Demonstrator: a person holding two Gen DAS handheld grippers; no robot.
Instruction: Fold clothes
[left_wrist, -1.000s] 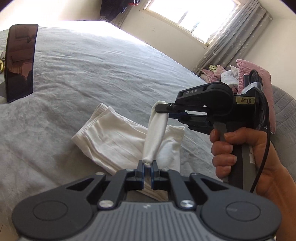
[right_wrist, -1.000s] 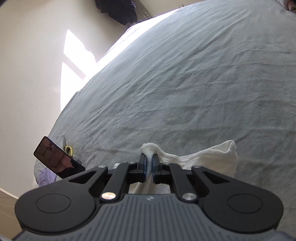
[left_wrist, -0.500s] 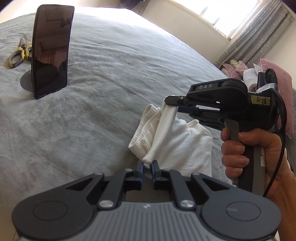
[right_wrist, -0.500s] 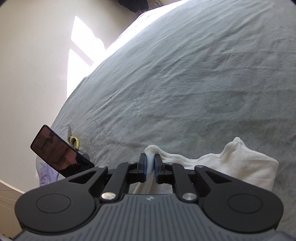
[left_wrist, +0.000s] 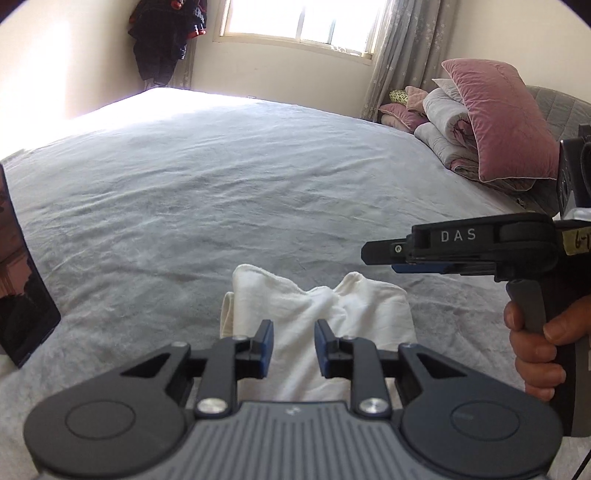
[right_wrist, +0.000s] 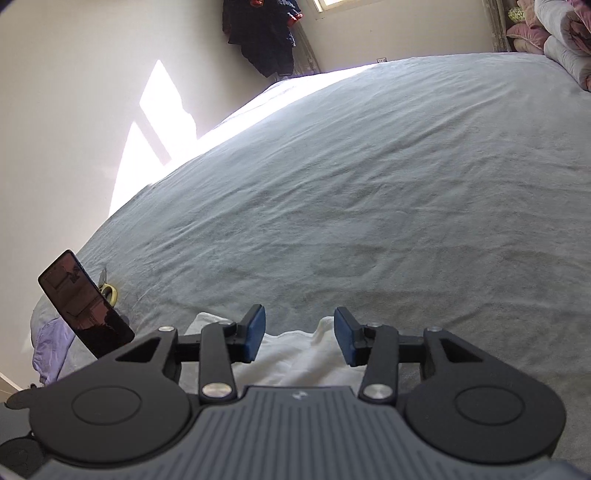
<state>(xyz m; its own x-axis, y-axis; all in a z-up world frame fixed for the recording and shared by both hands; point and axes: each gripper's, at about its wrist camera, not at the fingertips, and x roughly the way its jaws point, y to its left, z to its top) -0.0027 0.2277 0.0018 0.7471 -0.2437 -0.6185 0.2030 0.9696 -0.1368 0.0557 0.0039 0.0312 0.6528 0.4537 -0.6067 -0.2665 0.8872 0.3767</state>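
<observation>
1. Grey bed (left_wrist: 229, 192) carries the folded white garment (left_wrist: 317, 314) near its near edge.
2. Left claw (left_wrist: 293, 345) and right claw (right_wrist: 299, 334) are opening, pads clear of cloth.
3. Release step; next probably smoothing, though the fold's front is hidden.

The left gripper (left_wrist: 293, 347) has a ribbed grey housing flanked by two round black discs, black linkage arms with silver screw heads, and blue pads on its fingers (left_wrist: 265, 345). The right gripper (right_wrist: 299, 334) is built the same way, with a small pale logo on its grey housing. Seen from the side, it shows white letters "DAS", a yellow tape label with handwriting, a grey trigger, and a black cable. A bare hand (left_wrist: 535, 354) wraps its handle.
</observation>
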